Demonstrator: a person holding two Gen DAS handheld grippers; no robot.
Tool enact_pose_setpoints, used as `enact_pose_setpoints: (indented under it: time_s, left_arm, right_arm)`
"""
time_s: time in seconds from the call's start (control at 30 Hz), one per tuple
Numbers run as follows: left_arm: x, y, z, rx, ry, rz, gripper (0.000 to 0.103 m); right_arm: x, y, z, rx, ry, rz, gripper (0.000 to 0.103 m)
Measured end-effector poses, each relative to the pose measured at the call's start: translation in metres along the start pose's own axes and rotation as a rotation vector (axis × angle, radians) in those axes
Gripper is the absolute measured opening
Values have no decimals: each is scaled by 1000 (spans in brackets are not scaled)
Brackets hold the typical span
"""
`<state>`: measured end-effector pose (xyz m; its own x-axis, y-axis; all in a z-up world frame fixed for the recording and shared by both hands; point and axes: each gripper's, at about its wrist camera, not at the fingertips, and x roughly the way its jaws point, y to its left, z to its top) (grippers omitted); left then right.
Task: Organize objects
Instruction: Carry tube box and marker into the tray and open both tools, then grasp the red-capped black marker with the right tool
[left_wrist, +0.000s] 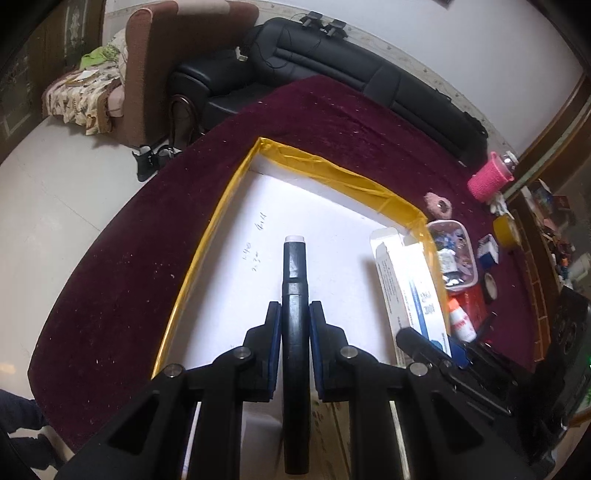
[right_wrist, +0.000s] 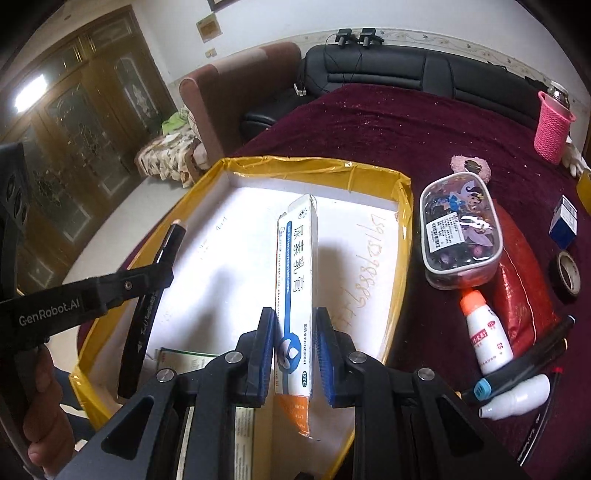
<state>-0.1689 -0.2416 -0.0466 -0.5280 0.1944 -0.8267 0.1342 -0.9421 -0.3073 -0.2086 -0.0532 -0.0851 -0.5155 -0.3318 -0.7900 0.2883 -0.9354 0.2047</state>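
Note:
A shallow white tray with yellow-taped rim (left_wrist: 207, 236) (right_wrist: 402, 236) lies on a maroon cloth. My left gripper (left_wrist: 295, 314) is shut on a long black marker (left_wrist: 294, 295) with a pale tip, held over the tray; the marker (right_wrist: 147, 306) and left gripper (right_wrist: 122, 284) show in the right wrist view too. My right gripper (right_wrist: 295, 325) holds a white ointment box (right_wrist: 297, 280) with blue print over the tray's right part. The left pad touches the box; a small gap shows at the right pad. The box (left_wrist: 410, 280) also shows in the left wrist view.
Right of the tray lie a clear cartoon pouch (right_wrist: 460, 229), a red bag (right_wrist: 517, 280), a small white bottle with orange cap (right_wrist: 484, 332), a black pen (right_wrist: 524, 362), tape roll (right_wrist: 567, 273), blue box (right_wrist: 563, 221) and pink cup (right_wrist: 552, 125). Sofas stand behind the table.

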Motion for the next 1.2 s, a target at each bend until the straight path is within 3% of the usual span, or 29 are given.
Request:
enact_pose_setpoints:
  time_s: [0.43,0.67,0.77,0.8,0.83,0.93,1.1,1.2]
  left_arm:
    - [28,-1,2,0,39,73,14]
    - [37,3,3,-15,85,109,14]
    - [38,3,4,-16,87,117,15]
    - [38,2,4,-14,85,121,23]
    - [36,1,4,-10,79,121,37]
    - [25,-4,2,11,29,100,57]
    - [-13,-11,-8,-16,-68,25,64]
    - [-45,-26,-23,6,-153,29,73]
  right_arm:
    - [18,0,-4,-42,29,-48,25]
    - [19,0,-4,-57,34,-37,32]
    - [16,0,-4,-58,34,-1,40]
    - [15,-1,-4,-53,32,15,45]
    - [14,-3,-4,-44,31,37,48]
    - [7,-2,-2,-25,18,75,67]
    - [-24,-8,-6,-1,-19,110,71]
    - [-55,-17,-18,22,-52,149,75]
